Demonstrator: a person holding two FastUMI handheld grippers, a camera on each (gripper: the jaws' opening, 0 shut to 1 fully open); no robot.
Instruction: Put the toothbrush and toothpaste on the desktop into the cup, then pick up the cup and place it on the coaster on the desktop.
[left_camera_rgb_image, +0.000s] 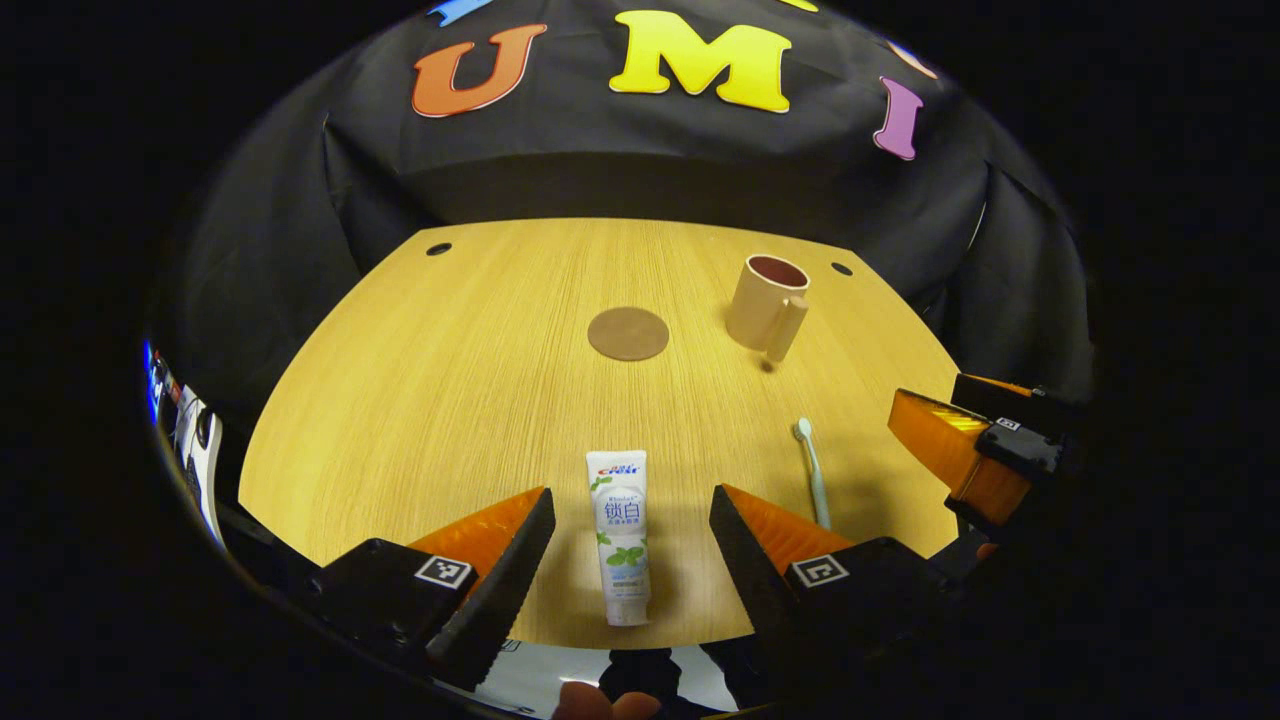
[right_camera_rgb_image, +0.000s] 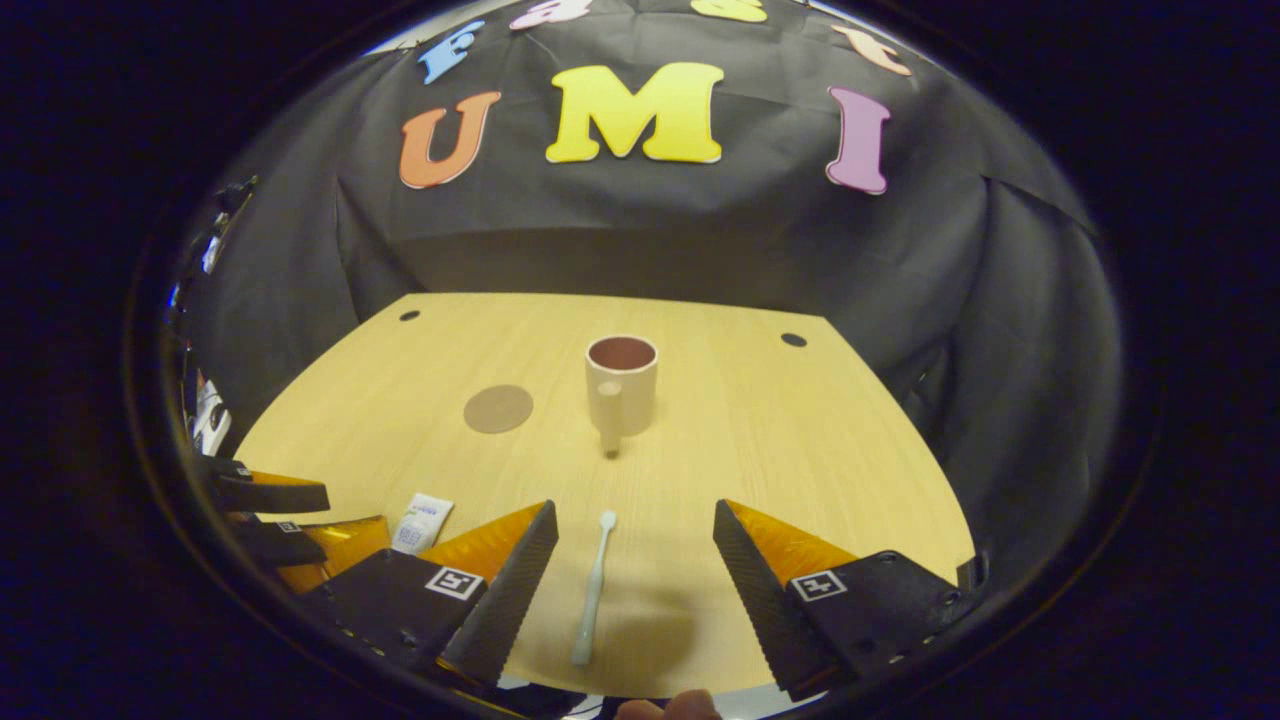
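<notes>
A white toothpaste tube (left_camera_rgb_image: 622, 535) lies on the wooden desktop (left_camera_rgb_image: 450, 400) between the fingers of my left gripper (left_camera_rgb_image: 632, 510), which is open above it. A pale toothbrush (right_camera_rgb_image: 594, 588) lies between the fingers of my open right gripper (right_camera_rgb_image: 636, 525), head pointing away. The toothbrush (left_camera_rgb_image: 812, 470) also appears in the left gripper view, right of the tube. A beige cup (right_camera_rgb_image: 620, 385) with a handle facing me stands upright farther back; the cup (left_camera_rgb_image: 766, 303) sits back right in the left gripper view. A round brown coaster (left_camera_rgb_image: 628, 333) lies left of it.
The desktop (right_camera_rgb_image: 800, 440) has small dark holes (right_camera_rgb_image: 793, 340) near its back corners. Black cloth walls close in behind and at both sides. The right gripper (left_camera_rgb_image: 960, 440) shows at the right edge of the left gripper view, and the left gripper (right_camera_rgb_image: 290, 515) at the right gripper view's left.
</notes>
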